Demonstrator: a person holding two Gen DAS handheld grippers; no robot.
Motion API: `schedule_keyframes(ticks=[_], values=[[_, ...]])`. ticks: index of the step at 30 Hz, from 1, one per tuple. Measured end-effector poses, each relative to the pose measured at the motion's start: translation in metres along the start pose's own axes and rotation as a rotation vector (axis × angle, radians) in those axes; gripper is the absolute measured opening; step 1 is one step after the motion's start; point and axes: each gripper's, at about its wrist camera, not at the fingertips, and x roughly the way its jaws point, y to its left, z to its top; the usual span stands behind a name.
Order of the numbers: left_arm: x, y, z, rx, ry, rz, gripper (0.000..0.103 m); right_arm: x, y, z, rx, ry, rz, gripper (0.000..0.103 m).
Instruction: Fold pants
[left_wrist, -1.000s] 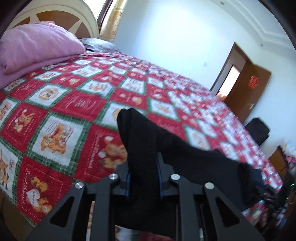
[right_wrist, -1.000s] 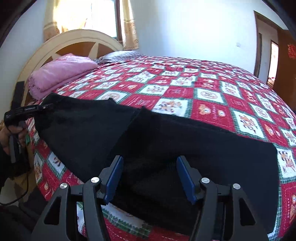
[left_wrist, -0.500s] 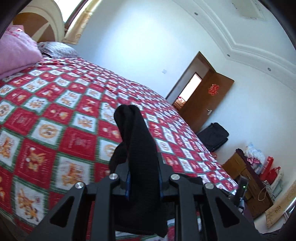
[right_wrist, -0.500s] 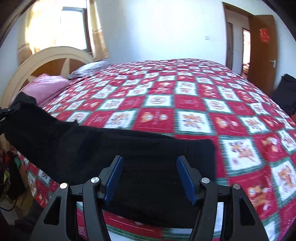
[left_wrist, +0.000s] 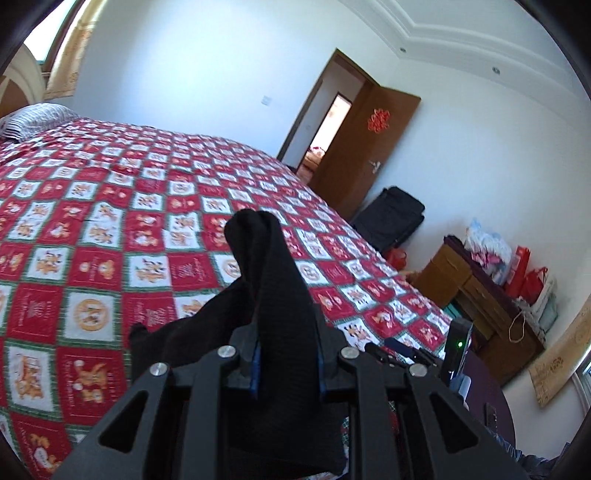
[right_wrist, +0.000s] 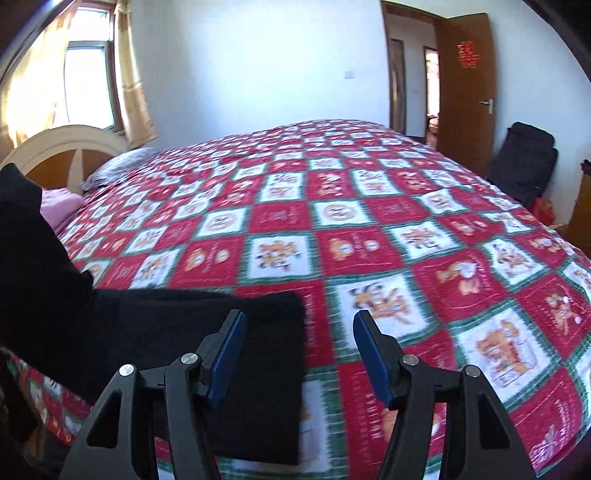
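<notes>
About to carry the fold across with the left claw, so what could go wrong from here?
1. The left claw pinches only a bunched end of the black pants; loose fabric hangs below it and may land creased.
2. The right claw is open and pins nothing, so the part lying on the quilt could drag along.
3. That part lies near the bed's edge and might slide off.

The pants are cut off at the left edge; the bedspread near them is blurred.
</notes>
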Motion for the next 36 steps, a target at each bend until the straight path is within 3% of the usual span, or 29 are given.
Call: schedule_keyframes(ticks=[5,13,17,19,23,25,29,34,36], values=[[0.039,-0.024,-0.01,0.04,0.092,0.015,0.022,0.007,-0.016,0.001,0.045,0.01,-0.011,0.062],[0.112,-0.06,-0.045,0.171,0.211,0.131,0.022,0.012,-0.031,0.003,0.1,0.017,-0.016,0.063],[0.135,-0.069,-0.059,0.23,0.25,0.151,0.025,0.014,-0.04,0.003,0.148,0.024,-0.009,0.063],[0.139,-0.076,-0.064,0.262,0.252,0.151,0.027,0.016,-0.043,0.002,0.164,0.027,-0.006,0.063],[0.124,-0.089,-0.066,0.297,0.214,0.102,0.045,0.018,-0.05,0.001,0.197,0.033,0.001,0.063],[0.112,-0.092,-0.065,0.312,0.185,0.09,0.049,0.018,-0.053,0.0,0.221,0.031,0.019,0.063],[0.091,-0.077,-0.063,0.333,0.116,0.155,0.064,0.013,-0.048,0.0,0.257,0.039,0.112,0.065],[0.074,-0.032,-0.063,0.267,0.072,0.257,0.064,0.007,-0.016,-0.003,0.229,0.084,0.293,0.068],[0.069,-0.008,-0.067,0.208,0.068,0.285,0.064,0.012,-0.001,-0.007,0.2,0.125,0.314,0.068]])
